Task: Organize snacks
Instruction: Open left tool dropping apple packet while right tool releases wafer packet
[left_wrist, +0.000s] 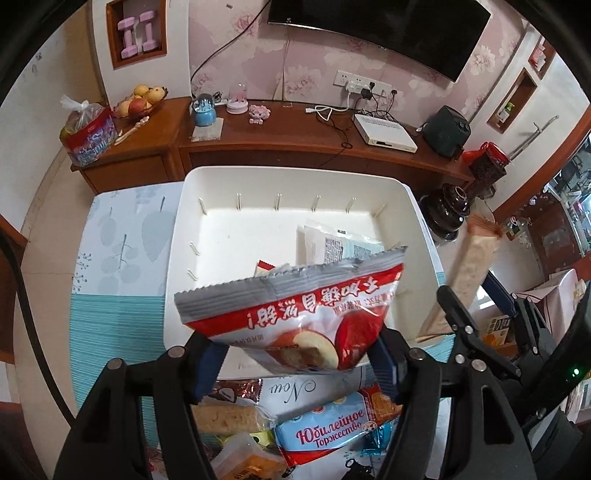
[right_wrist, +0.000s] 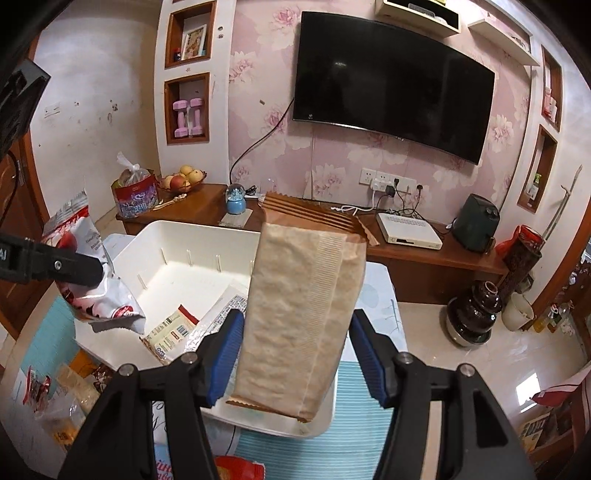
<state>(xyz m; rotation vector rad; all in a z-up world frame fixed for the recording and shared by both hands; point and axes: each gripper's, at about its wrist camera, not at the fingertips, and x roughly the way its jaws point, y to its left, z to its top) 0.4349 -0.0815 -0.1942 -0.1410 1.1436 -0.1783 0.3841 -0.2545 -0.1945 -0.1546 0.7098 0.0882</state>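
Observation:
My left gripper (left_wrist: 295, 363) is shut on a red and silver snack packet (left_wrist: 295, 314) and holds it above the near edge of the white bin (left_wrist: 295, 177). My right gripper (right_wrist: 295, 354) is shut on a long tan wafer pack (right_wrist: 299, 317) held upright over the bin's (right_wrist: 162, 236) near right corner. The wafer pack also shows in the left wrist view (left_wrist: 469, 269), and the red packet in the right wrist view (right_wrist: 92, 280). Two flat packets (left_wrist: 340, 243) lie inside the bin.
Loose snacks lie on the table in front of the bin, among them a blue and red biscuit pack (left_wrist: 332, 428) and a cereal bar (left_wrist: 225, 419). A wooden TV cabinet (left_wrist: 295, 136) with clutter stands behind. Dark jars (right_wrist: 476, 314) stand on the floor at right.

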